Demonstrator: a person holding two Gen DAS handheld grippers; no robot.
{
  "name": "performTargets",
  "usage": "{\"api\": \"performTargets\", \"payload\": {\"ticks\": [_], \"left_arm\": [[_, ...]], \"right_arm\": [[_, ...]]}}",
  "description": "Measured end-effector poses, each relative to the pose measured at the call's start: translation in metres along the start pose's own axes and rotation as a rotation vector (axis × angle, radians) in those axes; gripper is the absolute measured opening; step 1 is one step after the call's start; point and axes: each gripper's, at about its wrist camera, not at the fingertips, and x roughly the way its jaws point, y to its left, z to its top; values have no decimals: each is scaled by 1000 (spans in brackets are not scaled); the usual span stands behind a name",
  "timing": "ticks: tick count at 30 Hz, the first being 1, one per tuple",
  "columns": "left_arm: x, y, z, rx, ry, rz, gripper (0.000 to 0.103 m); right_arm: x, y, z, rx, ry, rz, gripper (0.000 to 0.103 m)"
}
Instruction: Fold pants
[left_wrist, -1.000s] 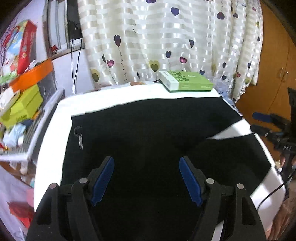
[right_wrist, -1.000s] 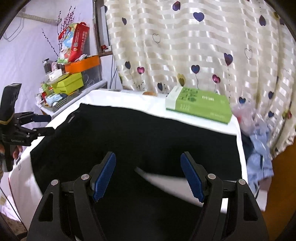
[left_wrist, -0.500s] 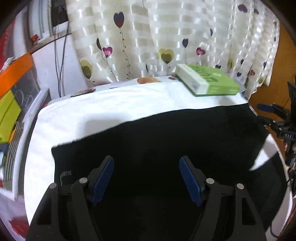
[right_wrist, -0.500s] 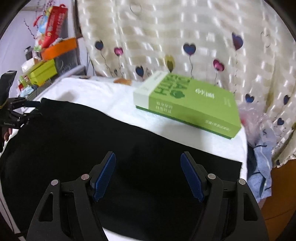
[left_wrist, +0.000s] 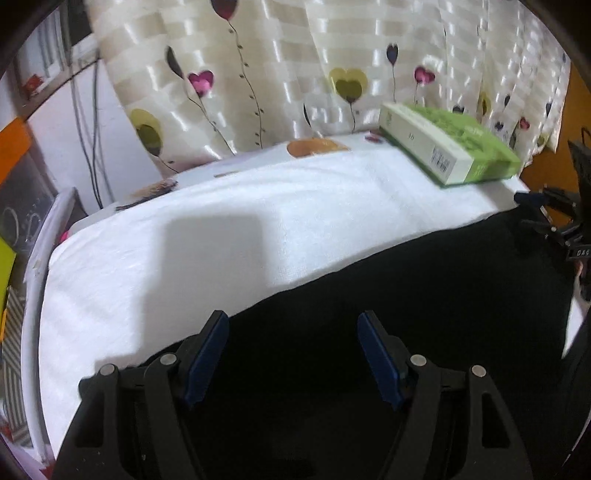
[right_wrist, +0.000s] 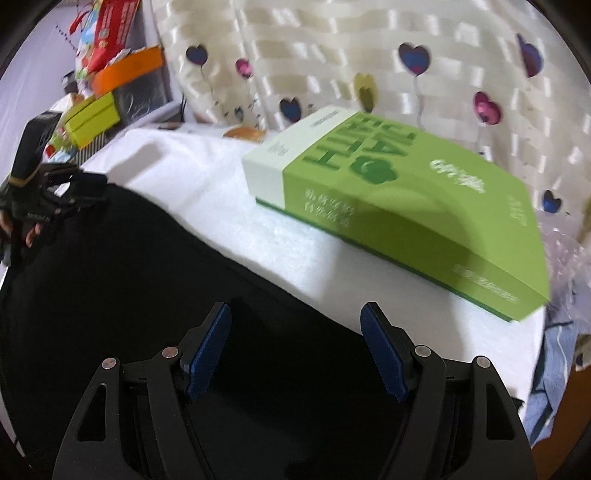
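Observation:
Black pants (left_wrist: 424, 295) lie flat on a white towel-covered table (left_wrist: 221, 236); they also fill the lower left of the right wrist view (right_wrist: 129, 277). My left gripper (left_wrist: 291, 321) is open and empty, low over the pants near their far edge. My right gripper (right_wrist: 297, 314) is open and empty, low over the pants' far edge at the other end. Each gripper shows in the other's view: the right one at the right edge (left_wrist: 532, 212), the left one at the left edge (right_wrist: 79, 192).
A green box (right_wrist: 406, 206) lies on the towel just beyond the right gripper, also in the left wrist view (left_wrist: 450, 147). A heart-print curtain (left_wrist: 295, 74) hangs behind the table. Shelves with coloured boxes (right_wrist: 99, 107) stand at the left. Blue cloth (right_wrist: 557, 350) lies off the table's right end.
Both grippers have moved forward and down toward the far edge of the pants. The pants' gap between legs has left view. Both stay open.

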Motion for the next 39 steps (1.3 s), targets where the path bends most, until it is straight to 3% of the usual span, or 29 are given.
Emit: {"api": "performTargets", "payload": {"ticks": [7,17,23,26,30,32,34,36,39], "left_arm": [[17,-3,11,3,3,-50,74],[21,-1,11,35,-20,-113,75],[17,-5,7,63,-16,-117,72],[14,-7,5,85,-24,-125,63],[10,-6,2,83,-13,-134,51],[8,-6,3,85,4,-124,41],[3,-10,1,108,-2,-84,19],[0,-12,-2,131,-10,-37,13],[-5,-12,-4,116,-26,-25,13]], "right_arm": [[5,-10,-1,27,-27,35,73],[7,-6,0,1,-21,21,73],[2,0,-5,-21,-23,15,52],[0,0,-9,-16,-30,27,40],[-4,2,-8,-15,-11,-1,14],[-6,7,-10,-38,-15,-20,11],[-8,10,-12,-47,-26,-38,10],[-11,11,-14,-35,-38,-49,9],[-18,16,-15,-38,-54,-64,8]]}}
